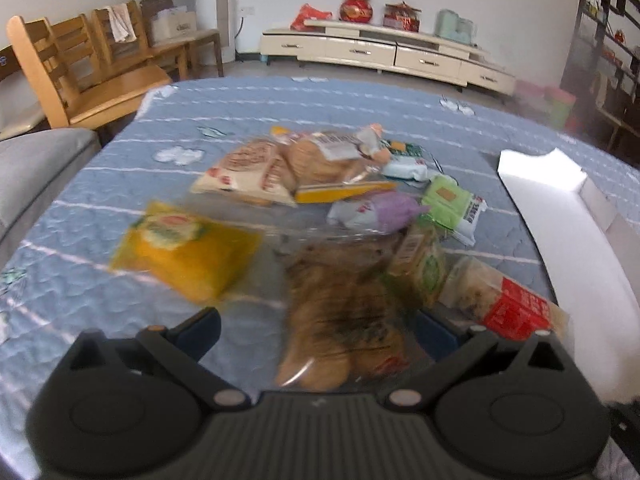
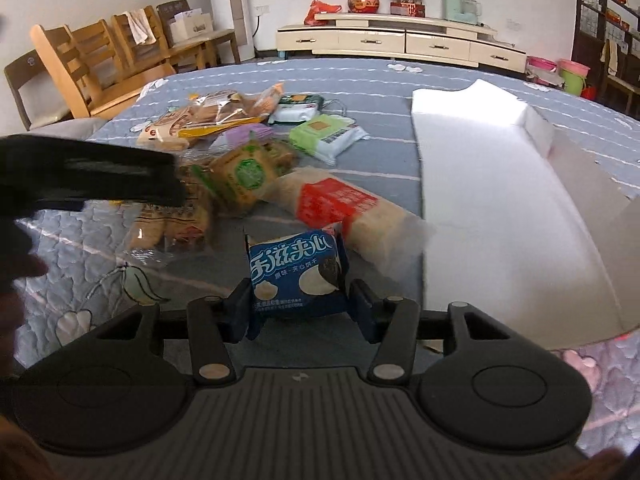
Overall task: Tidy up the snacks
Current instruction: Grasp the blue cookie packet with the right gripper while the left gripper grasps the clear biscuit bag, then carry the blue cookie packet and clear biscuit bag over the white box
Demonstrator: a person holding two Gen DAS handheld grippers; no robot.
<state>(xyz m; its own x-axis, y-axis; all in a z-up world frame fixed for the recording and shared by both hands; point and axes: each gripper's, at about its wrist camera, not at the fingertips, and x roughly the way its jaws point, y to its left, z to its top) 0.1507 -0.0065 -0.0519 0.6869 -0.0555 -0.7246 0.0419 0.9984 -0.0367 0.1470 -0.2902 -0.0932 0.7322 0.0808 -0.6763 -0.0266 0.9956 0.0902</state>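
Several snack packs lie in a heap on the blue quilted table. My left gripper (image 1: 316, 328) is open, its fingers either side of a clear bag of brown biscuits (image 1: 340, 320), which looks blurred. In the right wrist view that bag (image 2: 172, 220) lies under the left gripper's black body (image 2: 92, 180). My right gripper (image 2: 298, 304) is shut on a blue sandwich-biscuit pack (image 2: 298, 276), held upright just above the table. A white open box (image 2: 492, 184) lies to the right; it also shows in the left wrist view (image 1: 568, 216).
A yellow pack (image 1: 184, 248) lies left of the heap. A red-labelled clear pack (image 2: 340, 208), a green-labelled biscuit pack (image 2: 244, 176) and a green-white pack (image 2: 328, 136) lie near the box. Wooden chairs (image 1: 80, 64) stand at the far left, a cream cabinet (image 2: 400, 44) behind.
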